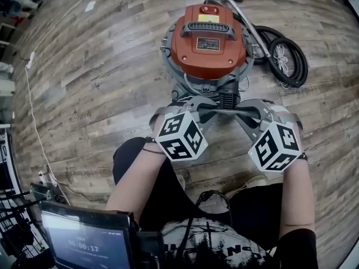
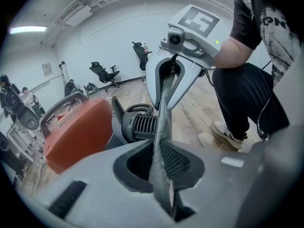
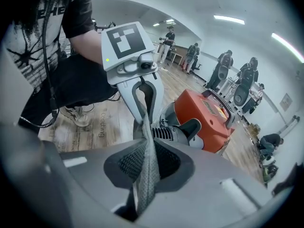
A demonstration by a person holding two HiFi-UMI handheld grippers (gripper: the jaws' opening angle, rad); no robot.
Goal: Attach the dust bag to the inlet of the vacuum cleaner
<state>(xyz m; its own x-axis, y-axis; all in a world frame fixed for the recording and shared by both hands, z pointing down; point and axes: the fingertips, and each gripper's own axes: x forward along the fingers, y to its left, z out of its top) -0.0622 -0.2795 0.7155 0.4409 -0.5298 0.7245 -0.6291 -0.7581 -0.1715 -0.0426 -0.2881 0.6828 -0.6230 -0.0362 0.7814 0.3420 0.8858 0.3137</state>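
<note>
Dust bag: one, clamped by two hand-held grippers; vacuum cleaner: one.

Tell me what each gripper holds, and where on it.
The grey fabric dust bag: left gripper pinches its left edge, right gripper its right edge, stretched between them.

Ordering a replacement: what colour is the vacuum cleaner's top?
The top is orange-red; head view.

Black printed T-shirt, black trousers
</note>
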